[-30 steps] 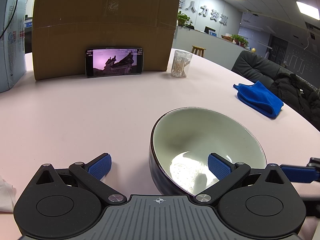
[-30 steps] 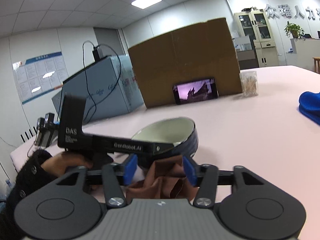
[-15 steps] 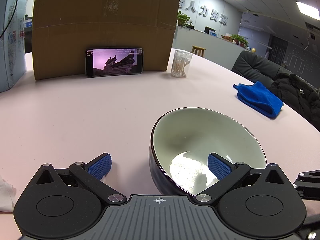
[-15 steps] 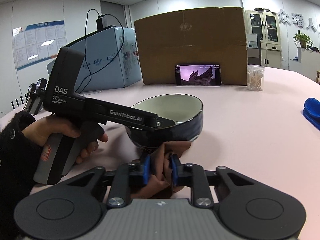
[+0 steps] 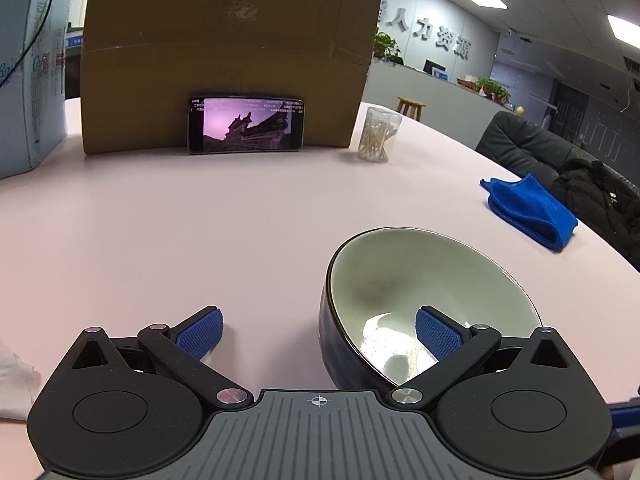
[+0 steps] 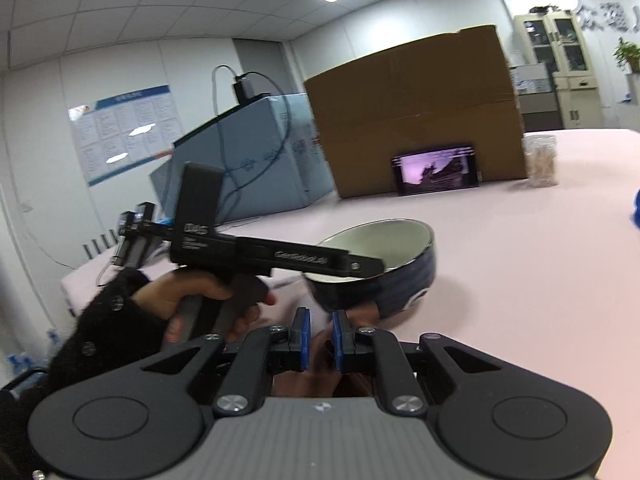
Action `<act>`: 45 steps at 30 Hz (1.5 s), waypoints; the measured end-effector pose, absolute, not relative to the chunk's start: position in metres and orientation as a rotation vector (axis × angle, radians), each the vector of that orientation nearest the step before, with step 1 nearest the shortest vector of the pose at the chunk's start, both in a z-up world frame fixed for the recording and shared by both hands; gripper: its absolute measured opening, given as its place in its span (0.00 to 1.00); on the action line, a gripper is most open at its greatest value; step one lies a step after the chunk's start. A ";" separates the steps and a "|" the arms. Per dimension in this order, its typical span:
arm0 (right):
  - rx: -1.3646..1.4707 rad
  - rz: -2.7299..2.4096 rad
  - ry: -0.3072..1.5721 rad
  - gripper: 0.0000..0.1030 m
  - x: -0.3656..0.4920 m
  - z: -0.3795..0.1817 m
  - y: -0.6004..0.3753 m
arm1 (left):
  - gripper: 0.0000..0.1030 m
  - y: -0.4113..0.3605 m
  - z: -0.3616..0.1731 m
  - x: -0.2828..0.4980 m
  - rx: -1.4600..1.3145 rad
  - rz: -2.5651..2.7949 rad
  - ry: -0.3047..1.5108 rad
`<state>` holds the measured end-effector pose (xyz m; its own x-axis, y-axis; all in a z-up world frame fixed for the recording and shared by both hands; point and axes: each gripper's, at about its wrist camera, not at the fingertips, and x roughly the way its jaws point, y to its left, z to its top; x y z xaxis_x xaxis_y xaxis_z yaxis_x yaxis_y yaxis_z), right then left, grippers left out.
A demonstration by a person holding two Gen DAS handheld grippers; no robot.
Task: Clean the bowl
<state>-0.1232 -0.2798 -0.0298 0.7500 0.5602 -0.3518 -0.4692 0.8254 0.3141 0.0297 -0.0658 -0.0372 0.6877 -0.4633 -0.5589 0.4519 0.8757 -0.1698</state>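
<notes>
On the pale pink tabletop [image 5: 168, 240] stands a dark blue ceramic bowl with a whitish-green inside [image 5: 424, 280], near the left-hand tool and upright. The left gripper [image 5: 318, 332] has its jaws spread wide apart: its right blue pad [image 5: 436, 336] hangs inside the bowl above the glossy bottom, while the left blue pad [image 5: 200, 330] sits outside, over bare table, so the bowl's near-left wall lies between the two, and neither pad presses on it. In the right wrist view the same tool shows as a black pistol-shaped device reaching over the bowl's rim, held by the person's left hand [image 6: 208, 300] in a black knitted sleeve [image 6: 108, 332].

The right gripper [image 6: 320, 340] is drawn nearly together, its jaws clamped on a reddish-brown cloth [image 6: 308, 376], which bunches between and behind the blue pads; the picture is blurred there. This gripper sits just near of the bowl's outer wall; I cannot tell whether the cloth touches the bowl.

Far across the table a large brown cardboard box [image 5: 224, 52] stands, with a black smartphone lying on its long edge [image 5: 245, 125] propped against it, screen lit. Right of it is a clear round tub of cotton swabs [image 5: 378, 134]. A folded bright blue cloth [image 5: 528, 208] lies far right, well apart from the bowl. A light blue wrapped carton [image 5: 28, 80] stands at the far left.
</notes>
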 end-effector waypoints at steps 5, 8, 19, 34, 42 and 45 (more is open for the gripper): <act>0.161 0.519 0.449 0.43 -0.128 -0.029 -0.279 | 1.00 -0.066 -0.037 0.029 -0.020 -0.512 0.628; 0.124 0.482 0.446 0.73 -0.128 -0.031 -0.272 | 1.00 -0.066 -0.037 0.029 -0.020 -0.512 0.628; 0.007 0.449 0.536 0.47 -0.112 -0.049 -0.244 | 1.00 -0.066 -0.037 0.031 -0.018 -0.514 0.627; 0.041 0.482 0.461 0.17 -0.141 -0.033 -0.284 | 1.00 -0.066 -0.036 0.030 -0.022 -0.517 0.630; -0.014 0.503 0.479 0.64 -0.134 -0.035 -0.271 | 1.00 -0.066 -0.036 0.030 -0.023 -0.517 0.627; 0.003 0.486 0.454 0.78 -0.135 -0.032 -0.276 | 1.00 -0.066 -0.035 0.029 -0.024 -0.515 0.617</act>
<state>-0.1355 -0.2762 -0.0320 0.7866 0.4517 -0.4209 -0.4504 0.8861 0.1092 0.0288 -0.0656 -0.0351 0.6937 -0.4686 -0.5470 0.4546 0.8739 -0.1722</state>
